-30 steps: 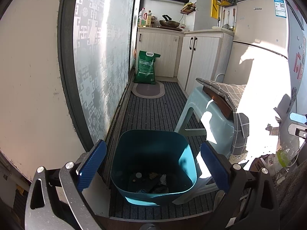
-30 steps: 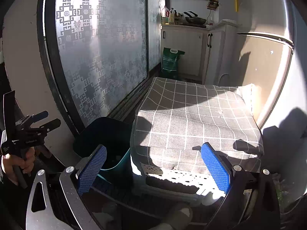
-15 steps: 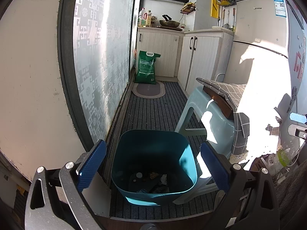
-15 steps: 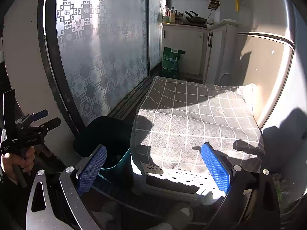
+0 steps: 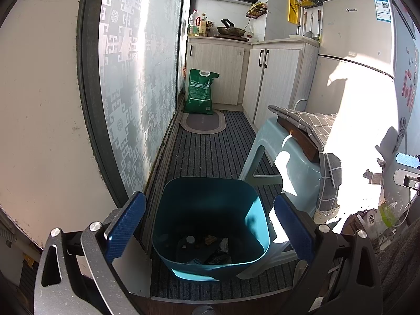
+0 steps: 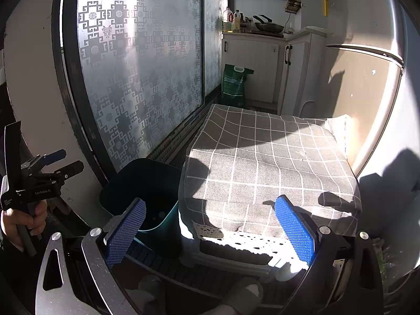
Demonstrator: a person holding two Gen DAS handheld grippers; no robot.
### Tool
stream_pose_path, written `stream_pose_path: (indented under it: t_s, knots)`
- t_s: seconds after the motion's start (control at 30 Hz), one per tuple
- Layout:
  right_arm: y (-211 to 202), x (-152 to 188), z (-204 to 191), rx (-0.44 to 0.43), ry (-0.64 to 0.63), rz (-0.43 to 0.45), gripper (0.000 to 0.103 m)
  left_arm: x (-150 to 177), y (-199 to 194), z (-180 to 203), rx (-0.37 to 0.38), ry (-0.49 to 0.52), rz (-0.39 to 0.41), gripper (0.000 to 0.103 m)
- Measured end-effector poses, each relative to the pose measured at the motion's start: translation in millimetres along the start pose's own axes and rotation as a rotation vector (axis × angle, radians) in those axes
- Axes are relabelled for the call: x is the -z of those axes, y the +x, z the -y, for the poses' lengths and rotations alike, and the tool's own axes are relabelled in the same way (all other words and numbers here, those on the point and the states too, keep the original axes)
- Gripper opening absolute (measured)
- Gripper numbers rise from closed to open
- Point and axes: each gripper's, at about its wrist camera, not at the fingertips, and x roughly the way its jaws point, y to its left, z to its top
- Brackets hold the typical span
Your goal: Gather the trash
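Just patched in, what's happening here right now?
A person is collecting trash with a handheld gripper in each hand. The left gripper is open and empty, looking down into the teal bin, which holds a few scraps at the bottom. The right gripper is also open and empty, facing the checked cloth draped over the stool beside the bin. No trash shows on the cloth.

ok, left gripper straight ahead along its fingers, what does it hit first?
Probably the open teal plastic bin: the left gripper is open, empty, with the bin mouth between its fingers. Going on, it would likely enter the bin and meet the scraps of trash at its bottom. Depth is unclear.
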Motion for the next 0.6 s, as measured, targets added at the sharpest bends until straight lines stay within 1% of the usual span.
stream_pose_path:
  t_s: [0.6]
  knots:
    - [0.2,-0.1,-0.9,0.001,-0.001,-0.001,0.1,0.6,0.6,0.6,0.001,0.002,-0.002,0.1]
